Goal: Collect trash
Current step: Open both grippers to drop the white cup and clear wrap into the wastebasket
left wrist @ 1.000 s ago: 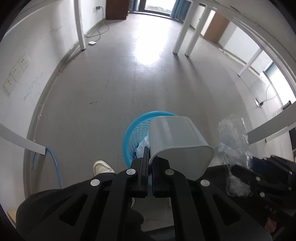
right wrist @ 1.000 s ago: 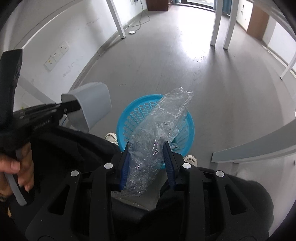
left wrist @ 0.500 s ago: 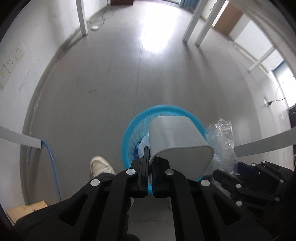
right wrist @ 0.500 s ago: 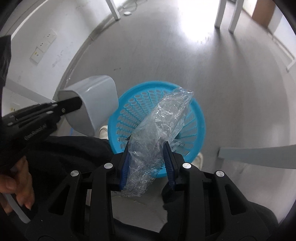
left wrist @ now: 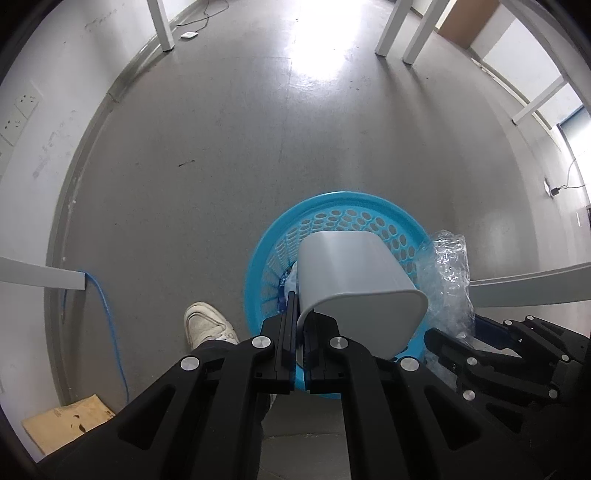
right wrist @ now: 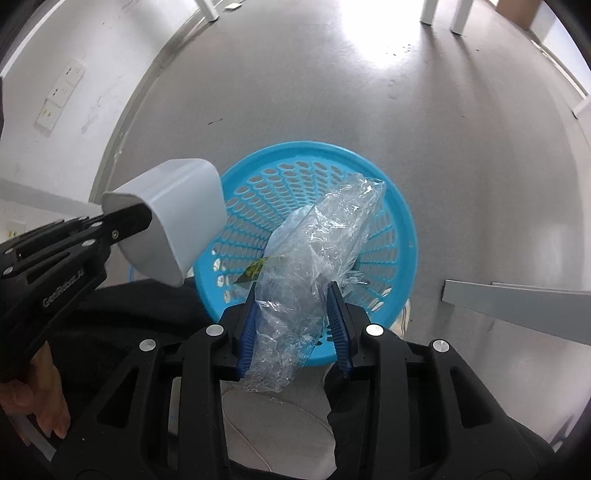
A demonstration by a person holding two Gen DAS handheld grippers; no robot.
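Observation:
A blue perforated waste basket (left wrist: 332,210) (right wrist: 391,221) stands on the grey floor below both grippers. My left gripper (left wrist: 301,314) is shut on the rim of a small grey plastic bin (left wrist: 354,280) (right wrist: 173,218), held tilted over the basket's near left side. My right gripper (right wrist: 293,306) is shut on a crumpled clear plastic bag (right wrist: 317,258) (left wrist: 447,273), held above the basket. Some scraps (right wrist: 255,271) lie in the basket's bottom.
A white shoe (left wrist: 205,325) stands left of the basket. A blue cable (left wrist: 107,325) and a cardboard piece (left wrist: 62,424) lie by the left wall. White table legs (left wrist: 391,29) stand far off. A grey table edge (right wrist: 517,306) juts in at right.
Both grippers have tipped downward and come closer over the basket, which now fills more of each view. The grey bin and the plastic bag stay held.

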